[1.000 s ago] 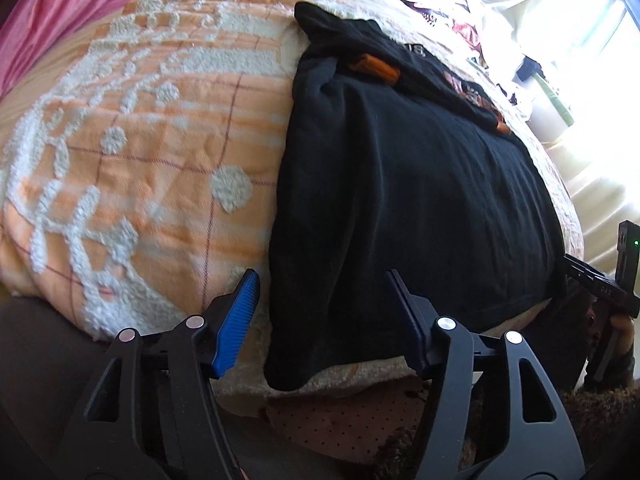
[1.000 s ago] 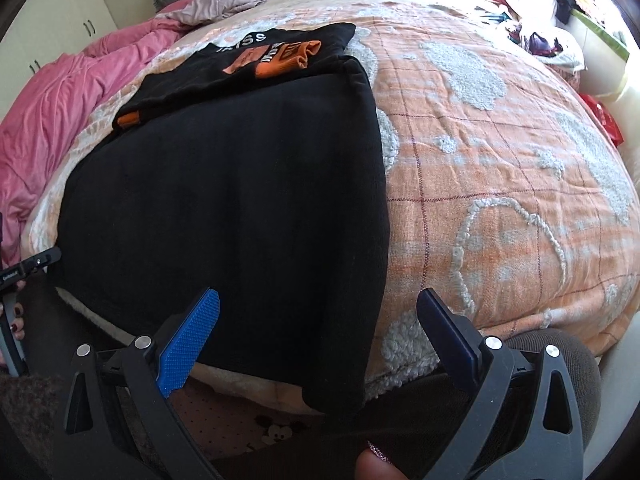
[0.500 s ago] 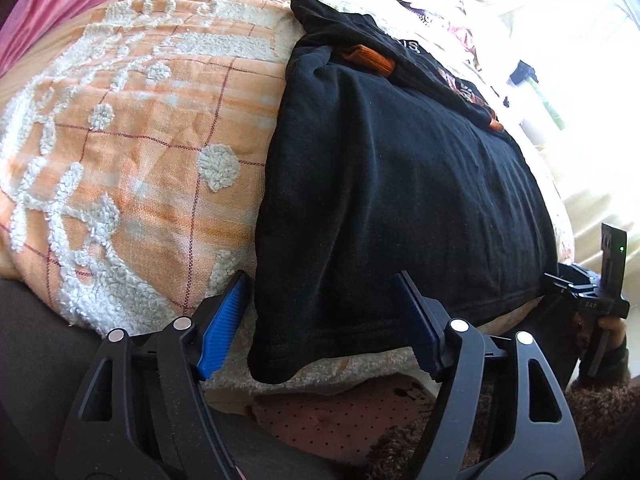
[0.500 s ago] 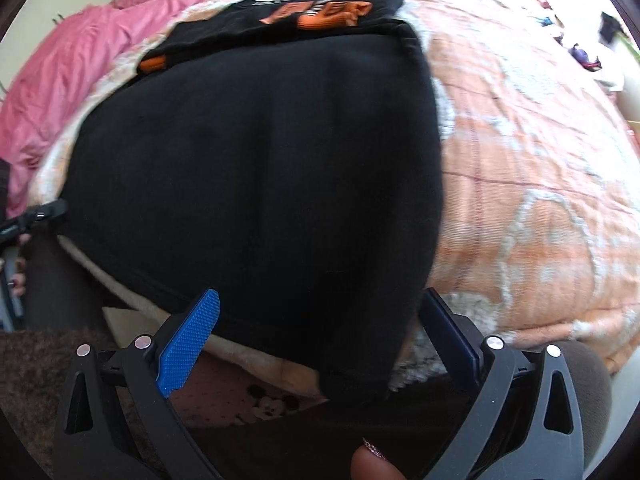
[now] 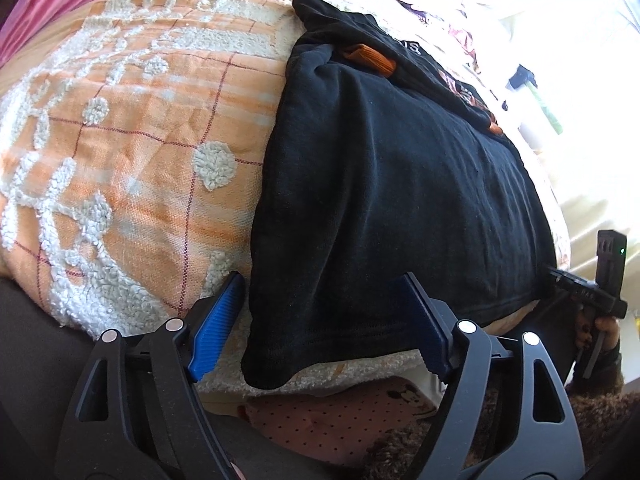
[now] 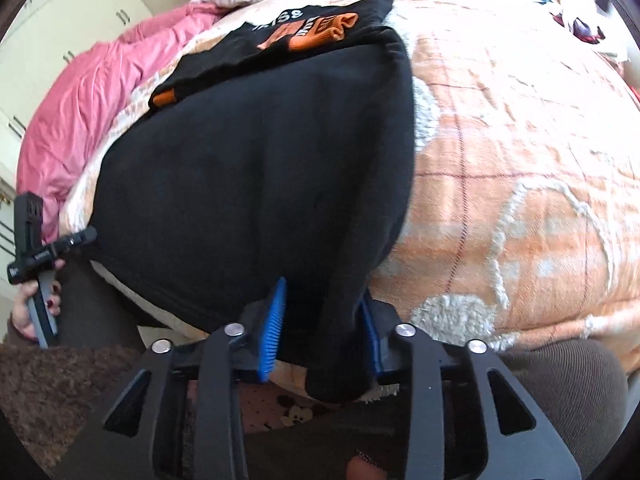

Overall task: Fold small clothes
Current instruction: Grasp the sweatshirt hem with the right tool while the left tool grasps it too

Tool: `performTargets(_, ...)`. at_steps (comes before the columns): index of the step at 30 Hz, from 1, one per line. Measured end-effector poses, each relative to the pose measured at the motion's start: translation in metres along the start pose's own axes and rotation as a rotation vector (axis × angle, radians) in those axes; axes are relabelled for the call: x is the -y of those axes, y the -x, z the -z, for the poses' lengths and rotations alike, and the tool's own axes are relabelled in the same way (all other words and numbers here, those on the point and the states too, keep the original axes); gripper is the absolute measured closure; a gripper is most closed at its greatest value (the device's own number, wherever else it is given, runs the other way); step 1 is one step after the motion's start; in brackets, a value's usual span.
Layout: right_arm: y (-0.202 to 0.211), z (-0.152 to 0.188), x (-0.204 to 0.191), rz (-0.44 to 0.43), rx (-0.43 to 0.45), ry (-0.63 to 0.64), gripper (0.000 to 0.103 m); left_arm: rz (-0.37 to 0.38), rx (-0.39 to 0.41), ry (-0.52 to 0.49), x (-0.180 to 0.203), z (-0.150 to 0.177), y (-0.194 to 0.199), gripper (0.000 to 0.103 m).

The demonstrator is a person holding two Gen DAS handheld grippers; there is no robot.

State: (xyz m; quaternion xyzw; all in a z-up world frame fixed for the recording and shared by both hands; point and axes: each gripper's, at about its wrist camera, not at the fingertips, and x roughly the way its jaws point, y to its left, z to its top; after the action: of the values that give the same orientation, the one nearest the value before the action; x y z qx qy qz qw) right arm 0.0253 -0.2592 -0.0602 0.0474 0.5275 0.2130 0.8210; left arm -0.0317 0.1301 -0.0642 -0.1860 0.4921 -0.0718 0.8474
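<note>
Two corners in play: my right claw [image 6: 320, 328] is closing on the black garment [image 6: 256, 184] corner between its jaws; left claw [image 5: 320, 328] opening wide, straddling the other corner on the bed [image 5: 132, 152]. Fold not yet made.

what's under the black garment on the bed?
The black garment lies on an orange and white blanket, its near hem hanging over the edge. Below that edge a dotted cartoon-mouse fabric shows. What the blanket looks like beneath the garment is covered.

Black garment [image 5: 392, 184] with orange cuffs; orange checked blanket [image 5: 132, 128] with white tufts; pink sheet [image 6: 92, 96].
</note>
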Motion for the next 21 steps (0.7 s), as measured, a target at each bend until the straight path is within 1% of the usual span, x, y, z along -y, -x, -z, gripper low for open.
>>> performTargets(3,0.003,0.004,-0.001,0.019,0.014,0.015,0.069,0.008,0.002,0.013,-0.001,-0.001,0.0,0.032)
performTargets(4,0.004,0.005,-0.003,0.017,0.031,0.017,0.077,0.01,0.001,0.017,-0.001,-0.001,0.0,0.032)
performTargets(5,0.01,0.006,-0.001,-0.001,0.061,0.013,0.089,0.011,0.0,0.019,-0.002,-0.001,0.0,0.032)
performTargets(6,0.014,0.007,0.001,-0.028,0.09,0.006,0.093,0.012,-0.002,0.022,-0.002,-0.002,0.0,0.032)
performTargets(9,0.031,0.005,0.008,-0.114,0.183,-0.037,0.095,0.022,-0.007,0.039,-0.004,-0.003,0.0,0.033)
performTargets(13,0.05,-0.003,0.008,-0.171,0.28,-0.063,0.095,0.058,-0.014,0.096,-0.011,-0.006,0.003,0.033)
performTargets(15,0.058,-0.01,0.006,-0.186,0.324,-0.062,0.095,0.054,-0.017,0.107,-0.012,-0.006,0.004,0.042)
performTargets(16,0.061,-0.013,0.005,-0.19,0.341,-0.058,0.095,0.055,-0.019,0.115,-0.012,-0.005,0.005,0.049)
performTargets(17,0.064,-0.017,0.004,-0.191,0.352,-0.053,0.095,0.062,-0.021,0.123,-0.013,-0.005,0.006,0.053)
performTargets(19,0.066,-0.018,0.005,-0.191,0.362,-0.056,0.095,0.091,-0.028,0.145,-0.016,-0.004,0.006,0.055)
performTargets(21,0.068,-0.019,0.007,-0.187,0.361,-0.063,0.095,0.098,-0.037,0.154,-0.017,-0.005,0.006,0.066)
